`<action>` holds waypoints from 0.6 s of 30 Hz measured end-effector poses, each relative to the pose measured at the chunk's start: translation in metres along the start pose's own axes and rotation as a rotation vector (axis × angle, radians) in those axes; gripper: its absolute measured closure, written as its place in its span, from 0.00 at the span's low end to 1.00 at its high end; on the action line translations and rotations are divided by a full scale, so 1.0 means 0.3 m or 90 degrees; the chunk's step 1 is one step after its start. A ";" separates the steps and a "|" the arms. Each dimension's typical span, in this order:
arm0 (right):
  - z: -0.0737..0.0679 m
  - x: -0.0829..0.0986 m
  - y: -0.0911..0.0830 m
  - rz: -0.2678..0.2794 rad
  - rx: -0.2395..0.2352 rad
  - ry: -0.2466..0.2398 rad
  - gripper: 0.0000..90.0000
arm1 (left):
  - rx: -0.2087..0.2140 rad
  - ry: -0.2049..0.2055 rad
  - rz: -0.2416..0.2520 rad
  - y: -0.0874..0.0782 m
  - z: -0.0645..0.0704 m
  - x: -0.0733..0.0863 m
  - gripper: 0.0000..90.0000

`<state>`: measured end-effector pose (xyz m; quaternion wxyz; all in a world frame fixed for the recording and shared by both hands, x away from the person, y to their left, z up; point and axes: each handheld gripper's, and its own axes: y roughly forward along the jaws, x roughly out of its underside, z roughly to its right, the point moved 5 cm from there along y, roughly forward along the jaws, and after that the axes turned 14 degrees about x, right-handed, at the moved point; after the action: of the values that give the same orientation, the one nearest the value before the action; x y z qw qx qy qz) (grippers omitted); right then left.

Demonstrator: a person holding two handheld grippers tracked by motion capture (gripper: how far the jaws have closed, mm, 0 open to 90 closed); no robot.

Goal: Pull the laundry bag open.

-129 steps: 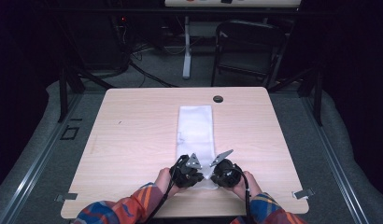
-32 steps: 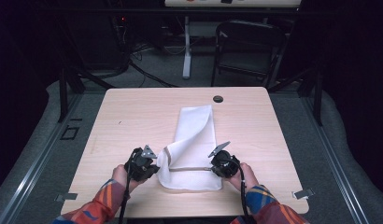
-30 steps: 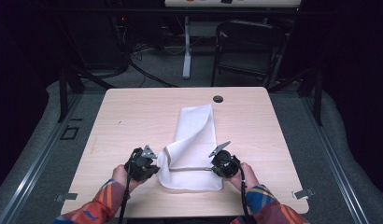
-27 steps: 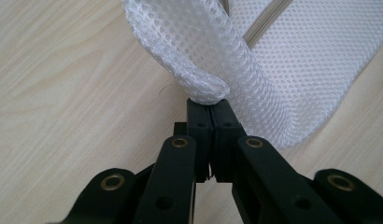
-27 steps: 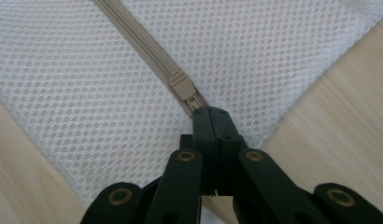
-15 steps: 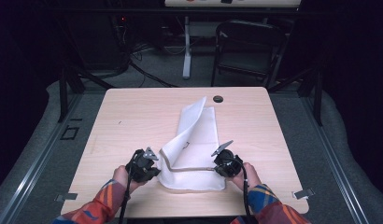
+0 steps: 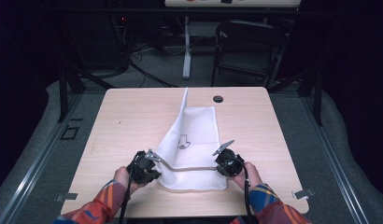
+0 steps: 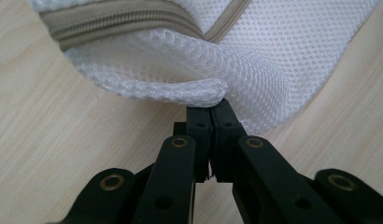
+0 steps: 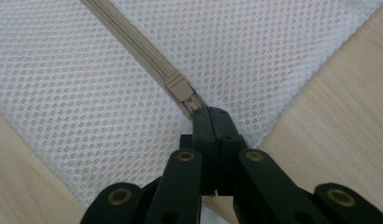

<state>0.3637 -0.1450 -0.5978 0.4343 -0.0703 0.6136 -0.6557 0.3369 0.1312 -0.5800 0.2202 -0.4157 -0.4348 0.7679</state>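
Mesh laundry bag, white with a tan zipper, lies on the tabletop in the high view, its near end toward the person and its far end toward the small dark grommet hole in the tabletop's back edge. One flap of the bag stands lifted in a thin peak pointing away from the person, just left of that hole. A small dark printed mark sits on the mesh at mid-bag. The zipper runs in a taut line across the bag's near end, between the left gripper at the bag's left corner and the right gripper at its right side; whether anything lies inside the bag cannot be told, and the mesh looks flat. Sleeves in a bright plaid pattern reach to the bag from the near edge. In the left gripper view, the left gripper has its jaws pressed together on a rolled edge of the mesh bag, with the zipper curving across just beyond the pinched fold and bare tabletop on either side. In the right gripper view, the right gripper has its jaws closed tight on the pull tab of the zipper slider, the zipper running diagonally away over the bag, which lies flat on the tabletop.
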 end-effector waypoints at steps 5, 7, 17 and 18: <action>0.005 0.003 -0.001 -0.003 0.004 0.002 1.00 | 0.007 0.003 -0.009 0.004 0.001 0.002 0.98; 0.008 0.004 -0.001 -0.003 0.005 0.002 1.00 | 0.011 0.001 -0.009 0.007 0.004 0.002 0.98; 0.017 0.007 0.001 0.000 0.002 0.003 1.00 | 0.049 0.028 -0.017 -0.002 0.022 -0.003 0.82; 0.017 0.008 0.001 0.000 0.001 0.003 1.00 | 0.051 0.030 -0.012 -0.007 0.027 -0.005 0.77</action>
<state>0.3655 -0.1502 -0.5978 0.4329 -0.0682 0.6142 -0.6562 0.3308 0.1273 -0.5754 0.2546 -0.4204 -0.4020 0.7726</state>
